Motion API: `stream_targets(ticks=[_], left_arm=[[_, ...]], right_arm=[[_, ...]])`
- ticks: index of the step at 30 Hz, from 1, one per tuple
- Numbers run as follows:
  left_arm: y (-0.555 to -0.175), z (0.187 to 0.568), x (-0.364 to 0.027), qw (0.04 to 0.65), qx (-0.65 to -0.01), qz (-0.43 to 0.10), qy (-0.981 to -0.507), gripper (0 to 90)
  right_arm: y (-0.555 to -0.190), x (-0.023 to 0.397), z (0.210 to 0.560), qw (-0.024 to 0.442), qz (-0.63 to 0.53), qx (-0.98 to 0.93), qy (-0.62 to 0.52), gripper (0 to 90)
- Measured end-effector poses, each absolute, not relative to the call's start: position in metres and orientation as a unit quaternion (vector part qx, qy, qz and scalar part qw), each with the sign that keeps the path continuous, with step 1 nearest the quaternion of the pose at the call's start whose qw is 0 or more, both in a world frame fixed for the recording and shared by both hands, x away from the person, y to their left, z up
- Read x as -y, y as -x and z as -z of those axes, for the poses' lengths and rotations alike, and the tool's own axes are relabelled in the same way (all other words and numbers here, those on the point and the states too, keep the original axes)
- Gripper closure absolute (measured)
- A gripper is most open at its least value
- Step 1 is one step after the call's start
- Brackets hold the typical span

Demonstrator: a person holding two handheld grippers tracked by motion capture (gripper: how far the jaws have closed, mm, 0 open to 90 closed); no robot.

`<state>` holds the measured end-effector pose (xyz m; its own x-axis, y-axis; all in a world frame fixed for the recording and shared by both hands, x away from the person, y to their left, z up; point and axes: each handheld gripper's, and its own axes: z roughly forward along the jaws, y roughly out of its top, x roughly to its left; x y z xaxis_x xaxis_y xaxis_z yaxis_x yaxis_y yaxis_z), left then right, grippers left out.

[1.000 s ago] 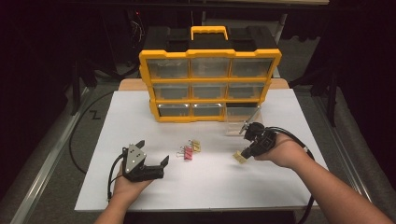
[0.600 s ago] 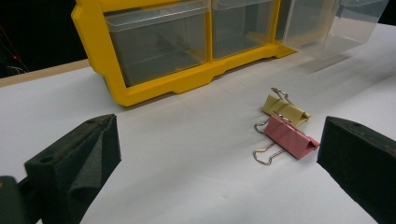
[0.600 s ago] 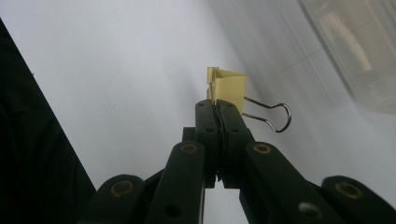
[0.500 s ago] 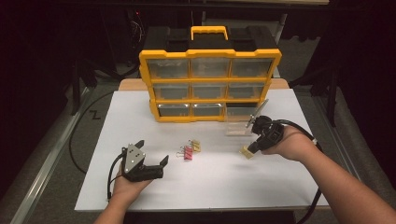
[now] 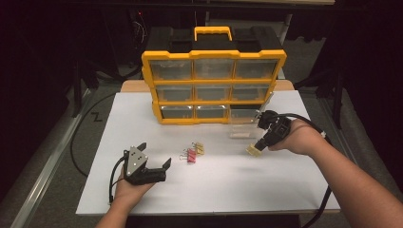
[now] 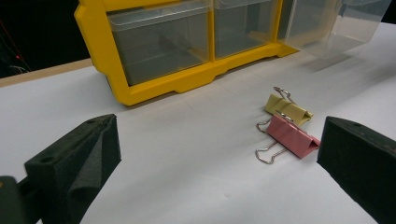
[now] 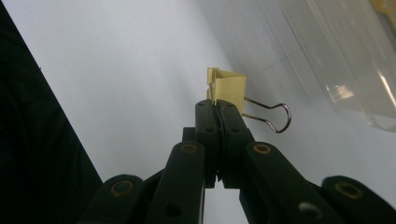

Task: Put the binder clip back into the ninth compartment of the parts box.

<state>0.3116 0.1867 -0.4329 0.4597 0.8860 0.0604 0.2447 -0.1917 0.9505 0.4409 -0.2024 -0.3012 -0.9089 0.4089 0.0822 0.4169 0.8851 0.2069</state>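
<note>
My right gripper [image 5: 260, 145] has risen toward the pulled-out clear drawer [image 5: 244, 124], jaws clamped on one yellow binder clip [image 7: 227, 88] held off the tabletop [image 5: 142, 123]. My left gripper [image 5: 156, 162] rests with jaws apart, empty. Two clips lie ahead: one pink [image 6: 292, 136], one yellow [image 6: 286, 108], touching.

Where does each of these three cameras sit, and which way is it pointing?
High view: above the person's side, looking forward and down on the table and yellow organizer; both forearms and tongs show.
Left gripper view: rides on the left tongs, low over the table, facing the organizer and two clips; its open jaws show.
Right gripper view: rides on the right tongs, aimed down at the table; its jaws grip a yellow clip.
The high and left gripper views share the organizer and the two clips.
</note>
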Motion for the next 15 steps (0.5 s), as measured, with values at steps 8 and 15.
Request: stream_targets(ticks=[8, 15], left_arm=[[-0.311, 0.433, -0.186, 0.49, -0.403, -0.328, -0.7, 0.3], [-0.311, 0.433, -0.187, 0.49, -0.401, -0.328, -0.701, 0.3]], right_arm=[[-0.449, 0.2, 0.287, 0.014, 0.105, 0.971, 0.215, 90.0], [-0.454, 0.196, 0.275, 0.005, 0.106, 0.971, 0.215, 90.0]])
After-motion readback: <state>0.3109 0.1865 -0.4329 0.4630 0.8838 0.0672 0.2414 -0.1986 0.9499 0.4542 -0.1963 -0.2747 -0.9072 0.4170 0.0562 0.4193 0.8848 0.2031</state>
